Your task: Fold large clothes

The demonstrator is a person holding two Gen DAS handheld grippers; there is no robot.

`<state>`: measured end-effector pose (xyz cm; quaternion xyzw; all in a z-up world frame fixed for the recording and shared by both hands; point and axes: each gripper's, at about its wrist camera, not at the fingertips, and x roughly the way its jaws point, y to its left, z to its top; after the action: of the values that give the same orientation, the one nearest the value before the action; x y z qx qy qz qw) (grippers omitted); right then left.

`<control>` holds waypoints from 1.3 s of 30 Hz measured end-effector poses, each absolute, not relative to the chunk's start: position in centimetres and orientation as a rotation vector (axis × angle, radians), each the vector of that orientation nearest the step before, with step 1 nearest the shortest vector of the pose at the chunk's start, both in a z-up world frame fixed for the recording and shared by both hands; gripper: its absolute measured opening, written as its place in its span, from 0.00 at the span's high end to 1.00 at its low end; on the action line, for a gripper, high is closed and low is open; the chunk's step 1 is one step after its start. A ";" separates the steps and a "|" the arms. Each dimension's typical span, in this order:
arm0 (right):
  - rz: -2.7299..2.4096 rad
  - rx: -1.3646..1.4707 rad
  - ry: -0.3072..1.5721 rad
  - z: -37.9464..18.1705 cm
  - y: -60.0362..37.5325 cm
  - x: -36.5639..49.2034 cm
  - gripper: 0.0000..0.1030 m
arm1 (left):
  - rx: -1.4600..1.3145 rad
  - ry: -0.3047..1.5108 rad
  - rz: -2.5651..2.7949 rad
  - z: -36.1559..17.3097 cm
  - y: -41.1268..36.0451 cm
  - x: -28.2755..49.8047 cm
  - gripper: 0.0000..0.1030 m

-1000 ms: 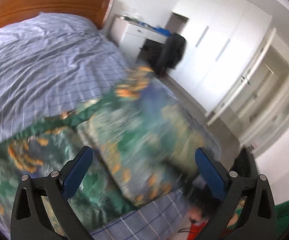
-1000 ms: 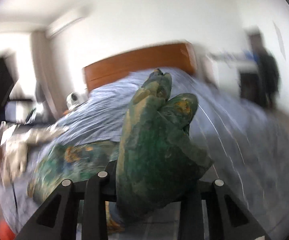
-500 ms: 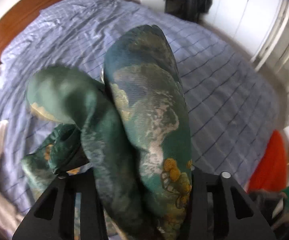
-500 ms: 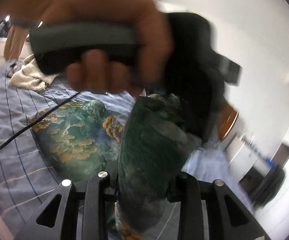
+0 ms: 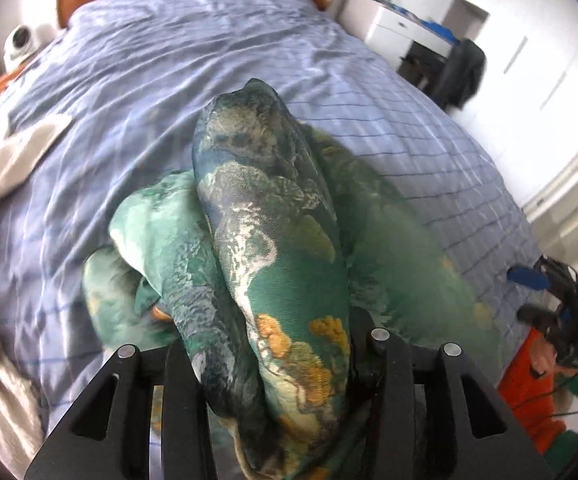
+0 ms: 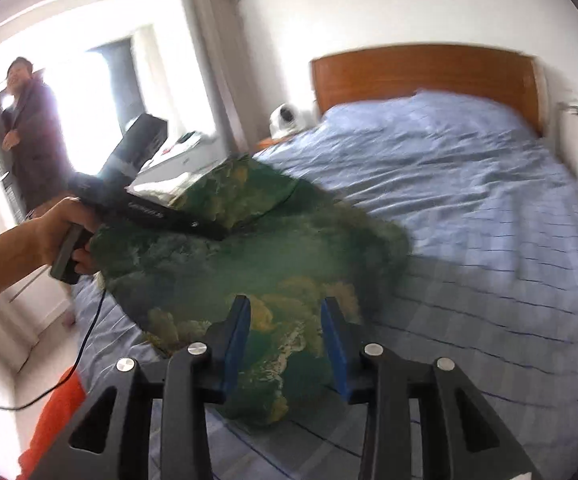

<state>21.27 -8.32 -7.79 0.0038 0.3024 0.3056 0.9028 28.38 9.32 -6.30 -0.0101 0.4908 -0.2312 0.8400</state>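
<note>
A large green garment (image 5: 273, 248) with orange and cream print hangs bunched over the blue checked bed (image 5: 169, 60). My left gripper (image 5: 277, 364) is shut on a thick fold of it; its fingertips are hidden by cloth. In the right wrist view the garment (image 6: 249, 256) spreads above the bed (image 6: 469, 184). My right gripper (image 6: 285, 336) has its blue pads (image 6: 237, 332) parted with cloth lying between them, not clamped. The left gripper (image 6: 209, 228) shows there too, held by a hand (image 6: 61, 232), gripping the garment's far edge.
A wooden headboard (image 6: 425, 72) stands at the far end. White cloth (image 5: 5, 160) lies on the bed's left side. A white camera (image 6: 289, 118) sits on the bedside stand. A person (image 6: 25, 128) stands by the window. White wardrobes (image 5: 537, 48) and a desk line the right.
My right gripper has opened and let go of the garment. My left gripper, open one second ago, closed on the garment and holds it raised over the bed.
</note>
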 end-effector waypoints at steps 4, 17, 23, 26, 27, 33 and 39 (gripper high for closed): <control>0.712 -0.073 0.824 -12.5 -3.0 24.1 0.66 | -0.165 1.072 -0.464 -9.7 12.9 28.1 0.55; 0.700 -0.035 0.969 -11.8 0.7 30.0 0.65 | -0.461 1.040 -0.510 -15.6 17.0 27.2 0.45; 0.844 0.048 0.954 -10.8 9.0 40.3 0.65 | -0.497 1.016 -0.524 -16.1 18.3 26.1 0.45; 0.854 -0.046 1.137 -17.1 13.5 44.5 0.67 | -0.510 1.048 -0.488 -17.4 19.0 26.1 0.49; 0.832 -0.074 1.197 -19.7 14.3 44.6 0.68 | -0.529 1.056 -0.485 -18.0 19.3 26.1 0.50; 0.821 -0.014 1.179 -20.7 13.4 45.2 0.68 | -0.573 1.060 -0.515 -18.7 19.8 26.7 0.50; 0.793 -0.068 1.063 -14.2 9.6 39.0 0.65 | -0.592 1.025 -0.541 -18.7 20.5 26.2 0.49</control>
<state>39.03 9.58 -14.25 -0.0314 0.4933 0.3679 0.7876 26.22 20.48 -18.67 -0.2757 0.4772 -0.2517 0.7956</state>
